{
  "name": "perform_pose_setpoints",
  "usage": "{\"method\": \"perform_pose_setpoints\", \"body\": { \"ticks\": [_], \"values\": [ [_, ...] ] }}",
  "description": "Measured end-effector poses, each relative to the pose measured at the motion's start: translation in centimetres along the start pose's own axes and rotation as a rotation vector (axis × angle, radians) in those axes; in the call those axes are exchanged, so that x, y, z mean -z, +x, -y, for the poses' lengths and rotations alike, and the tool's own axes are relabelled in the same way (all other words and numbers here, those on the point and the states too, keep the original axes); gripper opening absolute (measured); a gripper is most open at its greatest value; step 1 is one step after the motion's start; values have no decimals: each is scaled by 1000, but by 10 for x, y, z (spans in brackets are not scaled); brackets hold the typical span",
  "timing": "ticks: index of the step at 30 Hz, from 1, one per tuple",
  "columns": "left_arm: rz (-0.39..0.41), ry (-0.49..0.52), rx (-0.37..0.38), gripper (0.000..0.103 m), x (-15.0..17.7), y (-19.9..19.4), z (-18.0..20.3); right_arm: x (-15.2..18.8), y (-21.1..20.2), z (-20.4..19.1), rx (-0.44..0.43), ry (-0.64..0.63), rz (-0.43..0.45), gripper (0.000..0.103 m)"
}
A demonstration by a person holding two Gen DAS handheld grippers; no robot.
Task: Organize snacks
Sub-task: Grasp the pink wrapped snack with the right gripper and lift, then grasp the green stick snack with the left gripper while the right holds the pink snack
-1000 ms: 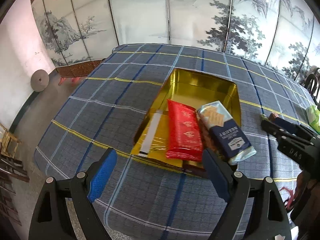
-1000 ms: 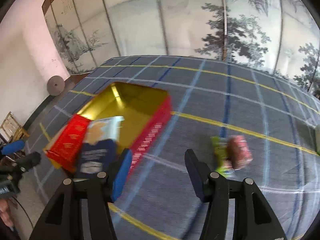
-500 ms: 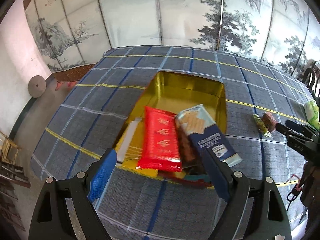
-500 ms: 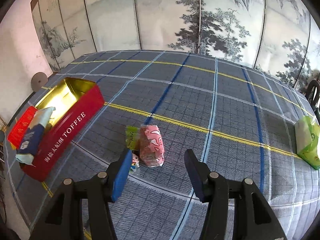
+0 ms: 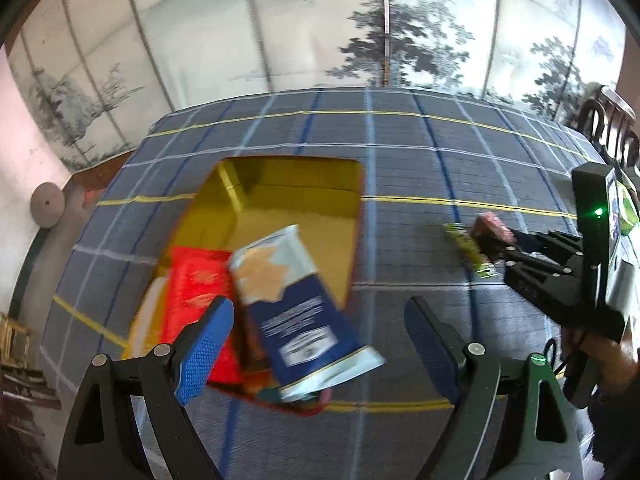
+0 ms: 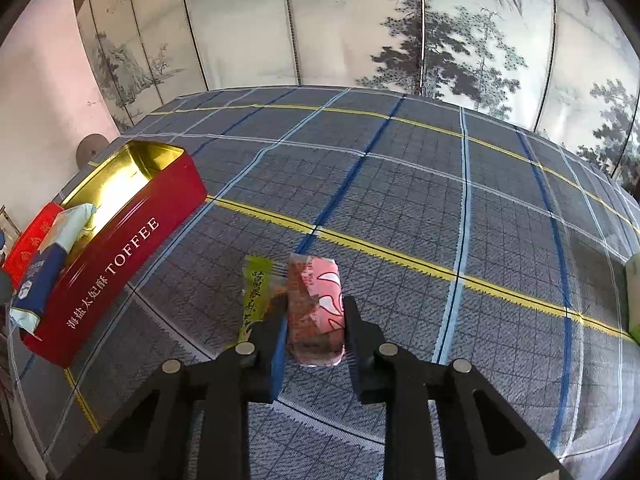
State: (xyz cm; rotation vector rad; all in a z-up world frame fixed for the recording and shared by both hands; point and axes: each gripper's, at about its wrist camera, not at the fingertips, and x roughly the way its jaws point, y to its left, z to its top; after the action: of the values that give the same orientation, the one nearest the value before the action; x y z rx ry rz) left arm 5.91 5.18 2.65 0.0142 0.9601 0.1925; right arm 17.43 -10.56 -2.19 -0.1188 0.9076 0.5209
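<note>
Right gripper (image 6: 314,326) clenches its jaws on the pink snack packet (image 6: 318,304) – green packet (image 6: 254,294) just left; left gripper (image 5: 318,344) hangs released near the toffee tin (image 5: 352,240).

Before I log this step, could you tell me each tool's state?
Left tool: open, holding nothing.
Right tool: shut on the pink snack packet.

One red toffee tin (image 6: 120,248), three packets in it: red (image 5: 192,292), blue biscuit (image 5: 296,308), yellow (image 5: 146,316). Two snacks on the cloth: pink (image 6: 318,304), green (image 6: 256,292).
</note>
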Motion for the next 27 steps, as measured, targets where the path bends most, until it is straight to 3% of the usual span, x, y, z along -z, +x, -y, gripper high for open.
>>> {"method": "perform_pose_setpoints", "body": {
  "ticks": [5,11,18,25,27],
  "values": [
    [-2,8,62,85,-8,12,29,7,-7,9,52,-4,28,24],
    [-13,16,123,85,-17,30,63,21,-22,57,141,88,35,24],
    [-41,29,140,85,-19,48,90,39,-40,92,222,127,31,24],
    [-60,13,139,83,-20,64,103,42,-41,106,211,173,17,24],
    [-70,17,129,74,-20,70,105,41,-40,108,199,179,15,24]
  ]
}}
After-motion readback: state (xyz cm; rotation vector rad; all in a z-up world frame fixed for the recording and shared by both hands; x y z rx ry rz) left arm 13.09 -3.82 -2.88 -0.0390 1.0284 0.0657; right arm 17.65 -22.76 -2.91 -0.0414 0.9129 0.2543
